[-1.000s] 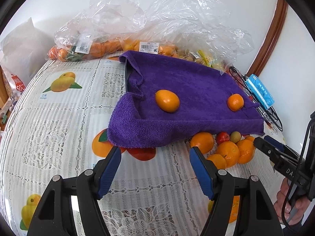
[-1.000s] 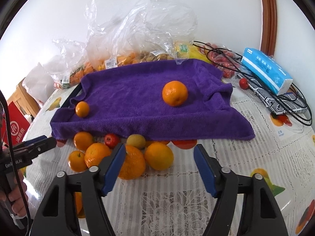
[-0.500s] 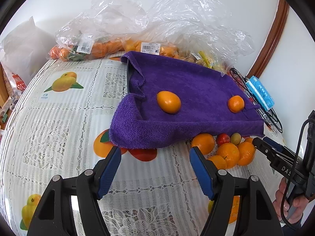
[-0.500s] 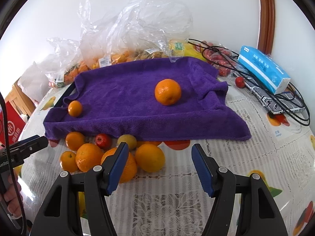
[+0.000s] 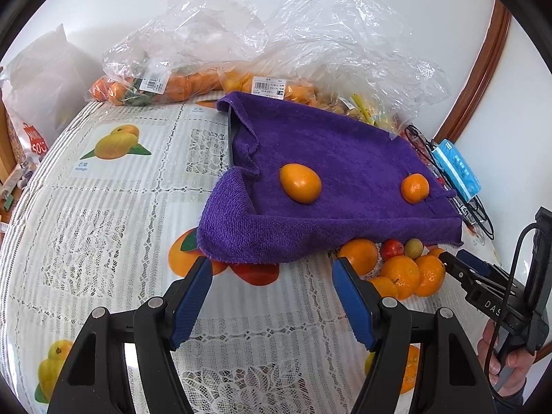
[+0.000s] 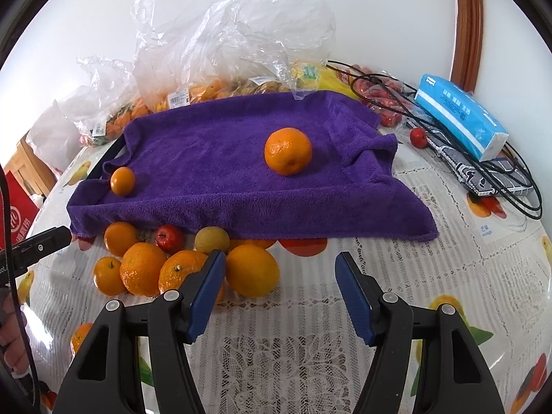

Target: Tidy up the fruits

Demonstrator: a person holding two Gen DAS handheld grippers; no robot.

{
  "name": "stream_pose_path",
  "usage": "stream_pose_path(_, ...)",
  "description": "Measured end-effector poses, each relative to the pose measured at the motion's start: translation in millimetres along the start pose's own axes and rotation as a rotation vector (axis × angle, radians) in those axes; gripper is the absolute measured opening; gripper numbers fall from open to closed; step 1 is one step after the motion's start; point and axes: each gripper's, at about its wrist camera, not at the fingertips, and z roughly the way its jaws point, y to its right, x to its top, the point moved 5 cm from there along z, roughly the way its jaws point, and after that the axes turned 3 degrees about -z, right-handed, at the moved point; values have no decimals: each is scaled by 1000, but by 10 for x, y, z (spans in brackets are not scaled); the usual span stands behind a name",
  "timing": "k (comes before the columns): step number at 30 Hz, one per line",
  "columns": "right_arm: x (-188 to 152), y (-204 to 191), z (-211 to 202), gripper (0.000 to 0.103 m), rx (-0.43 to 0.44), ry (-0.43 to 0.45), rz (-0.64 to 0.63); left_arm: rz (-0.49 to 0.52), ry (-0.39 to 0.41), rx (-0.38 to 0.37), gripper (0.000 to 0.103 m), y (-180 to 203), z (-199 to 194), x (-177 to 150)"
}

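A purple towel [image 5: 345, 158] [image 6: 224, 158] lies draped over a raised tray. On it rest an oval orange [image 5: 300, 183] [image 6: 122, 181] and a rounder orange [image 5: 415, 188] [image 6: 288, 151]. In front of the towel sits a pile of loose fruit: a large orange [image 6: 252, 270], several mandarins [image 6: 143, 269] [image 5: 400, 272], a small red fruit [image 6: 169, 238] and a yellow-green one [image 6: 211, 239]. My right gripper [image 6: 281, 262] is open just in front of the large orange, without touching it. My left gripper [image 5: 271, 269] is open and empty over the tablecloth at the towel's near corner.
Clear plastic bags of fruit [image 5: 207, 82] [image 6: 207, 69] line the wall behind the towel. A blue tissue pack [image 6: 459, 117], black cables [image 6: 500, 179] and a stray red fruit [image 6: 418, 137] lie to the right. A white bag [image 5: 41, 79] stands at far left.
The right gripper has shifted slightly, so the fruit pile sits a little further left in its view. The left gripper has not moved.
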Motion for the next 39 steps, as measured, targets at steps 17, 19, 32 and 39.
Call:
stream_pose_path(17,-1,121,227,56,-4,-48,-6,-5,-12,10,70,-4,37,0)
stream_pose_path(19,12,132,274,56,-16,-52,-10,-4,-14,11,70,-6,43,0)
stream_pose_path(32,-45,193,199,34,-47,-40,-20,0,-6,-76,70,98,-14,-29)
stream_pose_path(39,-154,278,11,34,-48,-21,-24,76,-10,-182,70,478,-56,-135)
